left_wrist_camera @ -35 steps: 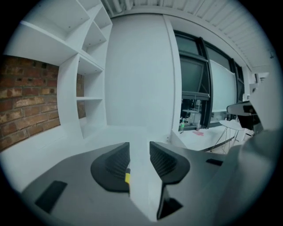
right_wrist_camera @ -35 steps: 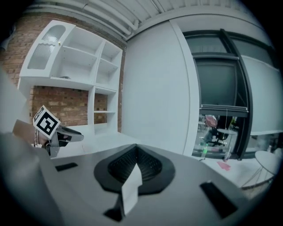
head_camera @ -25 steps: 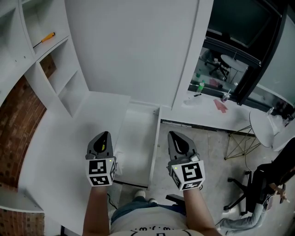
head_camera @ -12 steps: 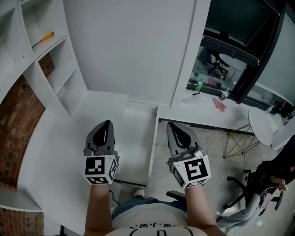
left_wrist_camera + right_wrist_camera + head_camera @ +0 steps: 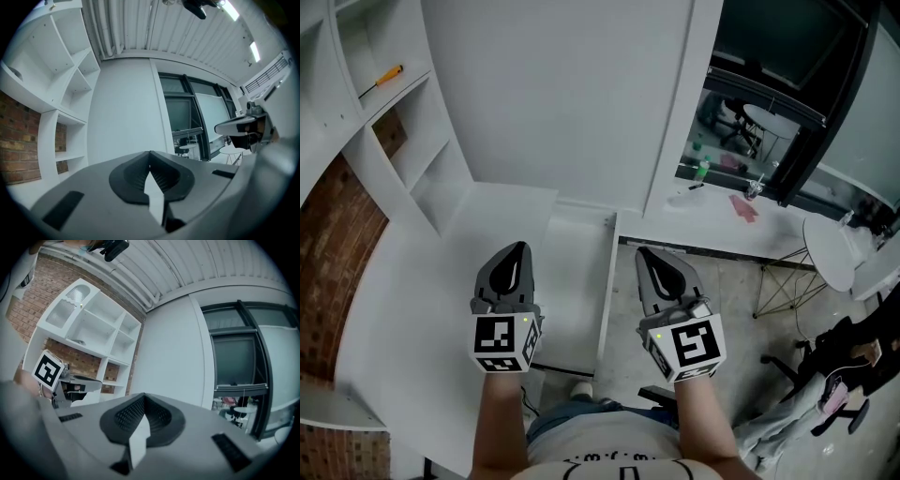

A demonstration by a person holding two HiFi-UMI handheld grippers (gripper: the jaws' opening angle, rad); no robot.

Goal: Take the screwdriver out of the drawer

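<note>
A screwdriver [image 5: 382, 79] with an orange handle lies on a white shelf at the upper left of the head view, far from both grippers. My left gripper [image 5: 517, 247] hangs over the white desktop [image 5: 412, 309], held level, its jaws shut with nothing between them [image 5: 150, 153]. My right gripper [image 5: 649, 255] is beside it, over the floor edge, also shut and empty [image 5: 143, 395]. Between them a white drawer-like box [image 5: 577, 281] juts out from the wall; I see nothing inside it.
A white shelf unit [image 5: 403, 159] backed by a brick wall [image 5: 333, 225] stands to the left. A white wall panel [image 5: 572, 103] is straight ahead. To the right are a ledge with a green bottle [image 5: 703, 171], a round white table [image 5: 830, 253] and a black office chair [image 5: 825, 366].
Both grippers have risen a little toward the head camera, the left one more than the right. Their jaws have stayed shut.
</note>
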